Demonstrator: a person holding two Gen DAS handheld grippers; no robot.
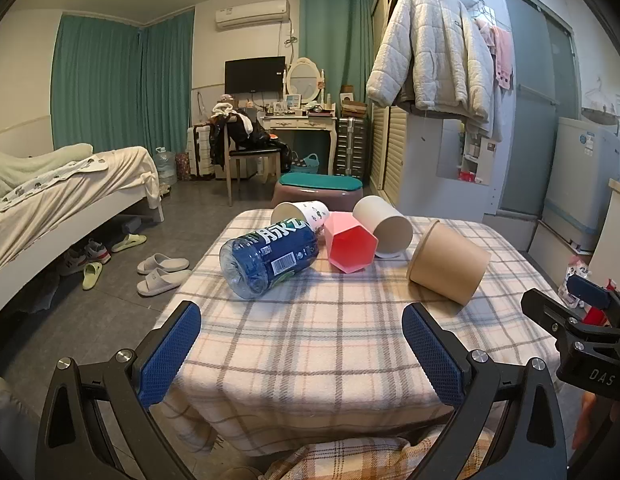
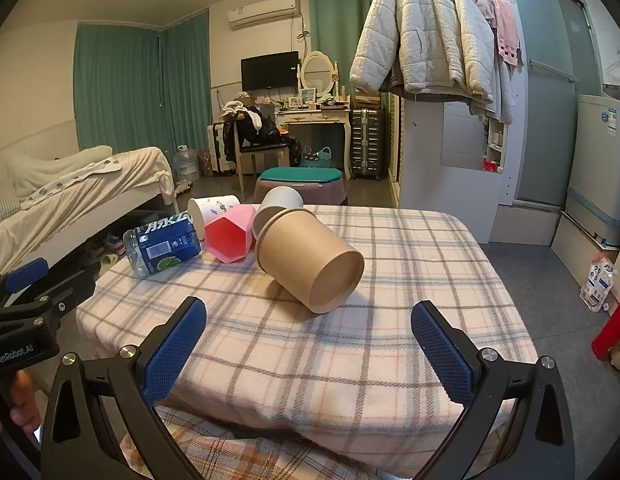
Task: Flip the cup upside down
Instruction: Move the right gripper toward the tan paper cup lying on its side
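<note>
Several cups lie on their sides on a plaid-covered table (image 1: 310,340). A brown paper cup (image 1: 448,262) (image 2: 310,258) lies nearest, its base toward the right wrist camera. A pink hexagonal cup (image 1: 350,244) (image 2: 229,236), a white cup (image 1: 384,224) (image 2: 279,202) and a patterned paper cup (image 1: 299,214) (image 2: 211,208) lie behind it. My left gripper (image 1: 301,354) is open and empty above the table's near edge. My right gripper (image 2: 310,354) is open and empty, just short of the brown cup.
A blue-labelled plastic bottle (image 1: 265,258) (image 2: 161,246) lies on its side at the table's left. A stool with a teal cushion (image 1: 320,188) stands behind the table. A bed (image 1: 69,192) is at the left, a wardrobe (image 1: 430,140) at the right.
</note>
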